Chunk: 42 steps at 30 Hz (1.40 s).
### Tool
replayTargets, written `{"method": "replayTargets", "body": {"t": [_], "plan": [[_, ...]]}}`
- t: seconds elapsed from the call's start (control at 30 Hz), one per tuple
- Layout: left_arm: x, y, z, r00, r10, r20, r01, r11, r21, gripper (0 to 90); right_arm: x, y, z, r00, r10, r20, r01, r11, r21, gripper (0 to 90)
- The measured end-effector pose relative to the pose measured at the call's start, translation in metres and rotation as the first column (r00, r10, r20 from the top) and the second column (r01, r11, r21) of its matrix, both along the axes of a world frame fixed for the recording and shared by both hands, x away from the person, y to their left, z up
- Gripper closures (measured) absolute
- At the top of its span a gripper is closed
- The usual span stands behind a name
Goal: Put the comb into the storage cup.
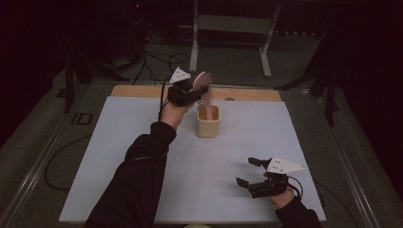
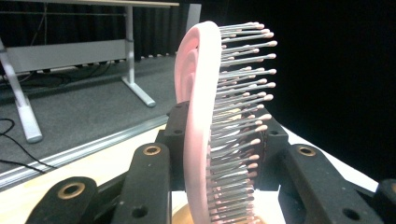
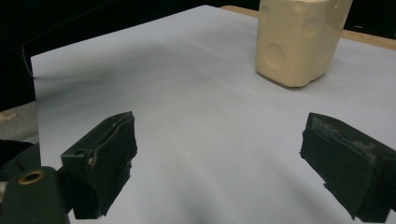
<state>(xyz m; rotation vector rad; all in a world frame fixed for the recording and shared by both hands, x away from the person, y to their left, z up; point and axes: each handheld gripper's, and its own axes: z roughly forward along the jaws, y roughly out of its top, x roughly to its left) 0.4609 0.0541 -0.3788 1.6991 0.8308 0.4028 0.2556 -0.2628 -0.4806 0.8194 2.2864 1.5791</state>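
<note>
a dim lab: black curtains (image 1: 361, 42), floor cables (image 1: 157, 59), metal-framed bench (image 1: 233, 23).

Your left gripper (image 1: 183, 90) is black with a white three-cornered plate on top, and the hairbrush (image 2: 201, 116) in it is pale pink, its bristles silver-grey with pink tips. The holder (image 1: 208, 121) is cream with round dimples on its sides. Your right gripper (image 1: 259, 173) has black fingers (image 3: 100, 163). The surface (image 1: 142, 123) is white, with a tan wooden strip along its far edge. Your sleeves are black.
</note>
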Motion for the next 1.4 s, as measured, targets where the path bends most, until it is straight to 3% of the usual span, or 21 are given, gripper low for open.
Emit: {"method": "replayTargets", "body": {"t": [0.27,0.53,1.03,1.27,1.4], "plan": [[0.001,0.001,-0.006,0.9996,0.014,-0.023,-0.014,0.9999,-0.004,66.2,0.000,0.000,0.000,1.0000,0.000,-0.001,0.000,1.000,0.005,9.9],[0.003,0.004,-0.012,0.9987,0.019,-0.048,-0.022,0.9986,-0.049,66.2,0.000,0.000,0.000,1.0000,0.000,0.000,0.000,1.000,0.002,9.8],[0.005,0.000,-0.026,0.9979,0.012,-0.064,-0.014,0.9992,-0.038,66.0,0.001,-0.001,0.000,1.0000,-0.004,-0.002,0.004,1.000,-0.001,9.9],[0.008,0.004,-0.032,0.9954,0.018,-0.094,-0.024,0.9979,-0.061,65.9,0.001,-0.002,0.000,1.0000,-0.005,-0.002,0.005,1.000,0.000,9.8],[0.010,0.005,-0.037,0.9943,0.022,-0.104,-0.027,0.9982,-0.053,65.8,0.001,-0.001,-0.001,1.0000,-0.005,-0.006,0.006,1.000,0.001,9.8]]}}
